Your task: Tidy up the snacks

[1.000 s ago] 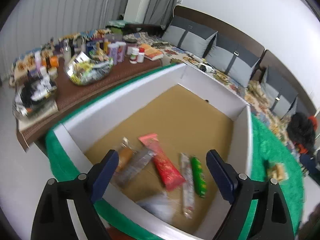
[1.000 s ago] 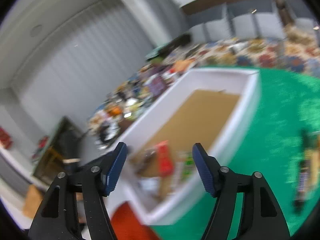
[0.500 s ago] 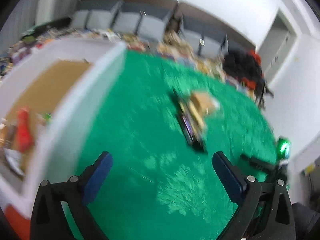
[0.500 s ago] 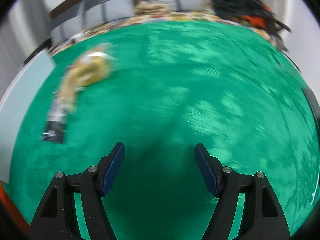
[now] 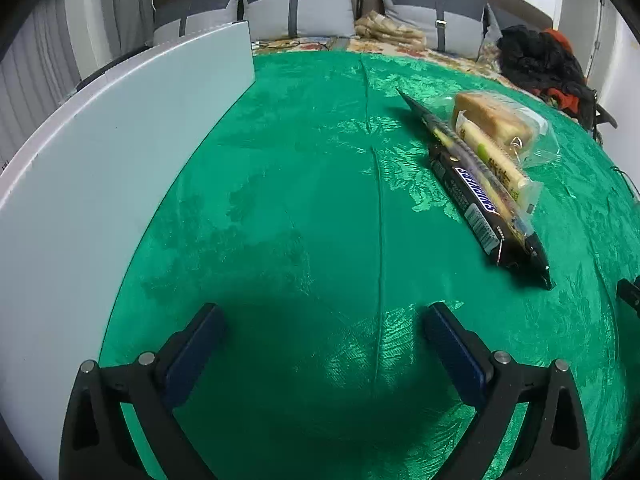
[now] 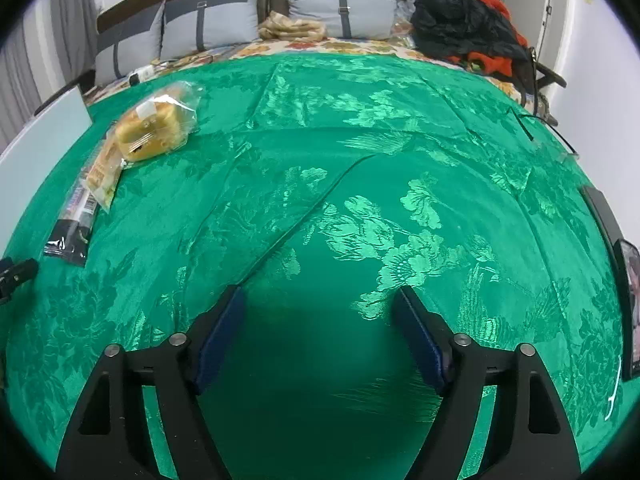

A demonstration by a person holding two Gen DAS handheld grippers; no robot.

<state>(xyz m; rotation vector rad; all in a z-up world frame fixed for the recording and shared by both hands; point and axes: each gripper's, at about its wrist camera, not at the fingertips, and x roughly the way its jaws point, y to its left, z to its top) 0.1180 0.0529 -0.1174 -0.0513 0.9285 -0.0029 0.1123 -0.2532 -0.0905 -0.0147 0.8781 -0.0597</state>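
Observation:
A small pile of snacks lies on the green cloth [image 5: 312,184]: a Snickers bar [image 5: 476,200], a yellow stick pack [image 5: 492,160] and a bagged bread bun [image 5: 496,124]. In the left wrist view the pile is up and to the right of my left gripper [image 5: 324,320], which is open and holds nothing. The same bun [image 6: 154,132] and bars [image 6: 80,212] show at the far left of the right wrist view. My right gripper [image 6: 320,308] hangs over bare cloth, its jaws opening with nothing between them.
The white wall of the big box [image 5: 100,152] stands along the left. Grey cushions [image 6: 212,28] and a black and red bundle [image 6: 468,28] lie at the back. A dark device [image 6: 628,280] sits at the right edge of the cloth.
Both grippers swung away from the box with its snacks, over to the green cloth, and dropped lower. The left jaws spread wider, the right ones a little.

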